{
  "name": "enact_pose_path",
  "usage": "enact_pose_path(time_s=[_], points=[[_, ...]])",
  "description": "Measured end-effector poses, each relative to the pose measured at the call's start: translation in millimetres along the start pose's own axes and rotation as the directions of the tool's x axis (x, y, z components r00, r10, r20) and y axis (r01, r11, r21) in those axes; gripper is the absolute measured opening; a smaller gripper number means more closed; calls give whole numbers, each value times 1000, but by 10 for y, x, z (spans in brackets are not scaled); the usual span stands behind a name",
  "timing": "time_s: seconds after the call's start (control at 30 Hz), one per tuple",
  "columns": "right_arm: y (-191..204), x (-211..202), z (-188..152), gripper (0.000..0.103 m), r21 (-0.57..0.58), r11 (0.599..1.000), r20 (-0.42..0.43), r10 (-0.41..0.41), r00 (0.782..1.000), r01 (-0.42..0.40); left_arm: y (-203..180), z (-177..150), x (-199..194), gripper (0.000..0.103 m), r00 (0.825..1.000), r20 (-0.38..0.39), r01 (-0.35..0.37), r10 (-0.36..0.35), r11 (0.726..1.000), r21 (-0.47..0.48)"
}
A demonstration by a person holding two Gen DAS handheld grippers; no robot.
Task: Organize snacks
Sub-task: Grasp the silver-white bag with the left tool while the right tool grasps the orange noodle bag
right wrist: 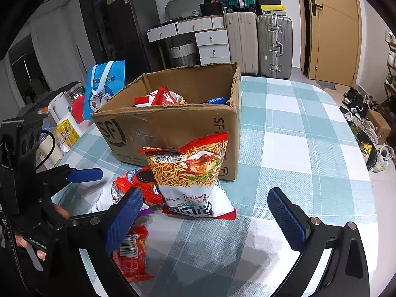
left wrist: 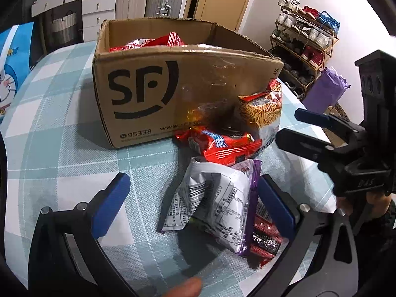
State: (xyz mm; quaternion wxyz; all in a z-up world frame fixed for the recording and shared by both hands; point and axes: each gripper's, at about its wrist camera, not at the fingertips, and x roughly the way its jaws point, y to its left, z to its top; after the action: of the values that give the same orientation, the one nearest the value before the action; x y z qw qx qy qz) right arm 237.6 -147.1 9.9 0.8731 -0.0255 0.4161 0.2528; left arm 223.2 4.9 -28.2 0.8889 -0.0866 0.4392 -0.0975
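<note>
Checked cloth in pale teal and white covers my worktop (right wrist: 297, 123). Suitcases (right wrist: 273, 47), white drawers (right wrist: 212, 42) and a door (right wrist: 331, 24) fill the upper part of the right wrist view; a shoe rack (left wrist: 304, 42) stands at upper right of the left wrist view. The box (left wrist: 173, 94) sits mid-frame with red snack packs inside. A noodle-snack bag (right wrist: 193, 173) leans upright against its front, a red pack (left wrist: 222, 146) lying beside it. My left hand-held gripper (left wrist: 195, 205) is spread wide around a white bag (left wrist: 217, 198), its right finger just beside the bag, not clamping. My right hand-held gripper (right wrist: 210, 220) is spread wide too, empty, near the noodle-snack bag.
</note>
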Motion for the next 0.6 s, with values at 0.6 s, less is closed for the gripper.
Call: enact_pose_path(time_s=[0.6], points=[[-55,323,-87,91,124,992,12,36,999,-37,-75,-28,147,69,992,-60,114,-112,993,37]])
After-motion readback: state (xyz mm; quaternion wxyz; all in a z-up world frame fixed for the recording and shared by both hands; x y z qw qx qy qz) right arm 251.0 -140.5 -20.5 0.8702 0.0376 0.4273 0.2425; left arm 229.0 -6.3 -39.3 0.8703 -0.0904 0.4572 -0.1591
